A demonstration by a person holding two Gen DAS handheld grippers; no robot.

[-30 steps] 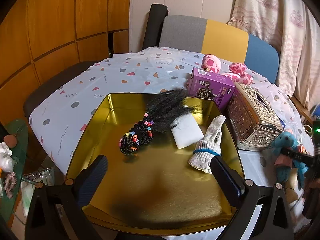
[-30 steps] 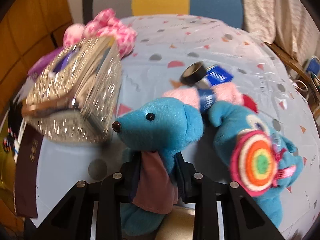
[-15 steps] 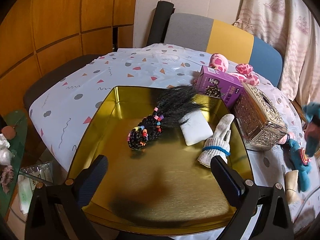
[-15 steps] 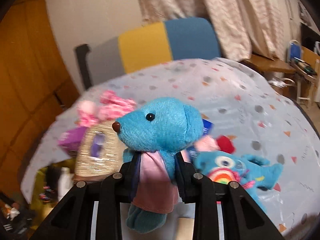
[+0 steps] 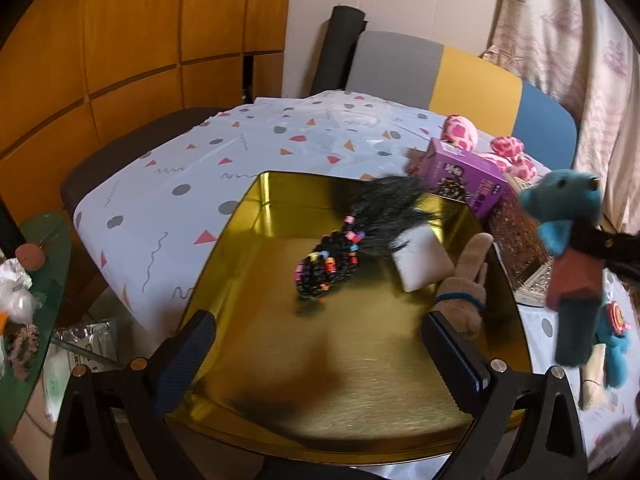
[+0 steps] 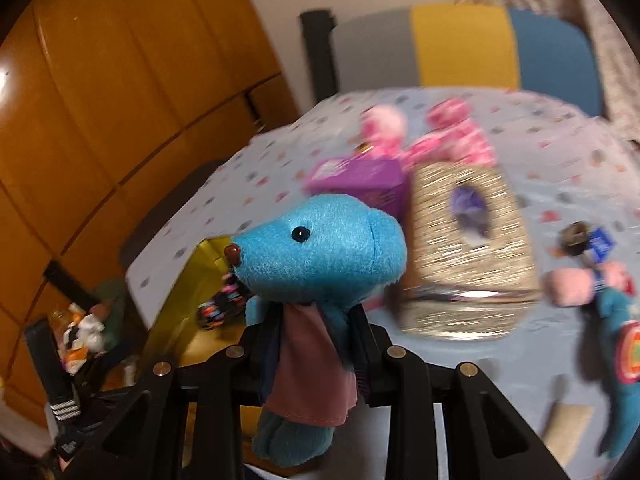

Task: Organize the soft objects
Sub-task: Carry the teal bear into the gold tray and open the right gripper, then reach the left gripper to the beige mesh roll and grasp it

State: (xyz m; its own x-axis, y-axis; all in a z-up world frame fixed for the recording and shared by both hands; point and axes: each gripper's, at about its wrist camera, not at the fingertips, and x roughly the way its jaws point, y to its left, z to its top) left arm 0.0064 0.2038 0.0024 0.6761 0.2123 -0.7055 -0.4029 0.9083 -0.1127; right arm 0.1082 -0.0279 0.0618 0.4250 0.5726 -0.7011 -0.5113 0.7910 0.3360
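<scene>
My right gripper [image 6: 314,332] is shut on a blue teddy bear [image 6: 324,248] with a pink scarf and holds it in the air. In the left wrist view the bear [image 5: 568,248] hangs at the gold tray's [image 5: 248,240] right side. The tray holds a black braided wig with coloured beads [image 5: 344,248], a white sponge [image 5: 420,264] and a knitted glove [image 5: 464,292]. My left gripper [image 5: 320,354] is open and empty over the tray's near end.
A purple box [image 5: 464,180], a glittery tissue box [image 6: 468,248] and a pink spotted plush [image 5: 460,134] stand behind the tray. A second blue plush with a rainbow patch [image 6: 624,340] and a pink toy [image 6: 576,284] lie on the tablecloth at right. A chair [image 5: 440,72] stands behind.
My right gripper has lifted the blue bear off the table and carried it left toward the tray. The left gripper has stayed open over the tray.
</scene>
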